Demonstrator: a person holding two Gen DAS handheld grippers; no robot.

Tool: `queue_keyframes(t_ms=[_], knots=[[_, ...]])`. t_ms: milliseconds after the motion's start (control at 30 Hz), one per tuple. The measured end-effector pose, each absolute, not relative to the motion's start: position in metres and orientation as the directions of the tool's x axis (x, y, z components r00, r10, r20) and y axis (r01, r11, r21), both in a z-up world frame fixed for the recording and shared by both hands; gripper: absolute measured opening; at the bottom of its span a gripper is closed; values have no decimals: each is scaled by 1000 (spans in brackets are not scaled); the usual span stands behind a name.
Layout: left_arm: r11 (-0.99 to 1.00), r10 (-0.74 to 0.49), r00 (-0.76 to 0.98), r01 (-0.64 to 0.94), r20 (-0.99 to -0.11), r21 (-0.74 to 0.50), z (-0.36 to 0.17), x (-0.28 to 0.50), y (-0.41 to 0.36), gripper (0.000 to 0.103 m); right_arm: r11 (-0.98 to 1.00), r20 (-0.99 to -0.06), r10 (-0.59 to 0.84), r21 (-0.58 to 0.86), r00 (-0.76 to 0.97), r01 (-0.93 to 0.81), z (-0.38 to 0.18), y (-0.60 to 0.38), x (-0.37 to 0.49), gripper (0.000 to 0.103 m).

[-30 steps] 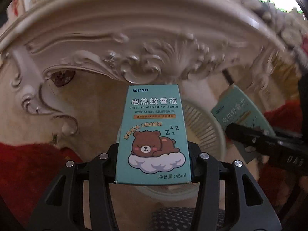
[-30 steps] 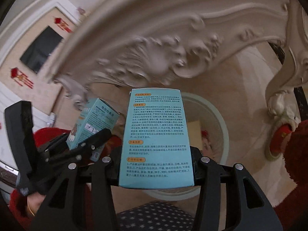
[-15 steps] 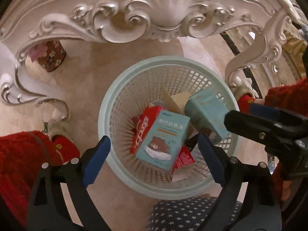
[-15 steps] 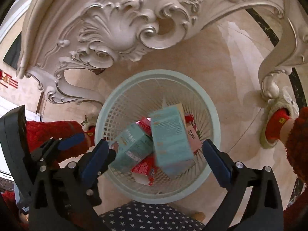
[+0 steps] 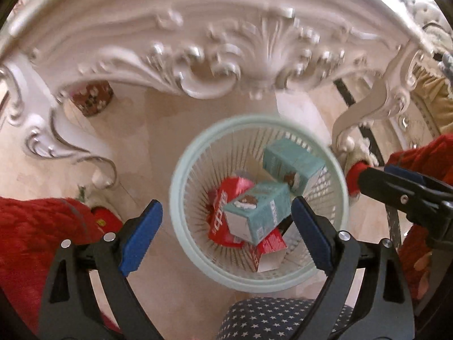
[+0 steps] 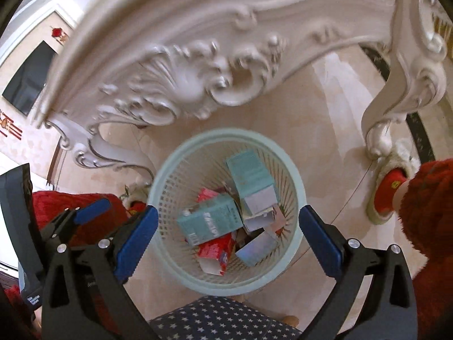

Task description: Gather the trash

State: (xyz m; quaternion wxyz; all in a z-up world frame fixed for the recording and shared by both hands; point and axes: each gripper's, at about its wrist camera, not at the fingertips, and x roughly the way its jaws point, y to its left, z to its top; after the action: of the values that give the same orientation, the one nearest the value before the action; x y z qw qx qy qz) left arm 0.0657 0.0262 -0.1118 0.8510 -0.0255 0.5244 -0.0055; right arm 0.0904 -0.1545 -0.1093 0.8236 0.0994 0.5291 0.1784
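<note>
An ornate white carved table (image 5: 215, 65) is seen arching over a pale tiled floor (image 6: 320, 119), and beneath its edge a pale green mesh wastebasket (image 5: 181, 170) is found standing upright. Inside the basket, two teal cartons are observed lying loose on red packaging: one teal carton with a bear print (image 5: 259, 212) rests tilted near the middle, a second teal carton (image 5: 291, 161) leans against the far wall, and a red box (image 5: 223, 209) lies under them. The left gripper (image 5: 226, 233) is held above the basket rim with its jaws spread wide and nothing between them; the right gripper (image 6: 228, 239) is likewise released and empty, poised over the same basket. The deposit step is judged complete for these cartons. The next move is judged to call for both grippers to be lifted clear of the rim and directed toward any remaining trash, none of which is visible in either view
</note>
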Motion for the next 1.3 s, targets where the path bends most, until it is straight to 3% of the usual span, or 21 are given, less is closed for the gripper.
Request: queue_keyframes(t_ms=[267,700,1300], knots=[[1000,23,575,-24,-818,11,-61,39,30,90,939,-812,334,243,479,-244,-68,-145,57,95],[1000,-9,675,-8,-738,-20,-17,10,22,90,945,-774,325,240,544,-224,-51,-153,40,95],[1000,11,693,4,-721,20,-8,4,14,90,953,-756,302,219,581,-210,-44,-157,38,95]])
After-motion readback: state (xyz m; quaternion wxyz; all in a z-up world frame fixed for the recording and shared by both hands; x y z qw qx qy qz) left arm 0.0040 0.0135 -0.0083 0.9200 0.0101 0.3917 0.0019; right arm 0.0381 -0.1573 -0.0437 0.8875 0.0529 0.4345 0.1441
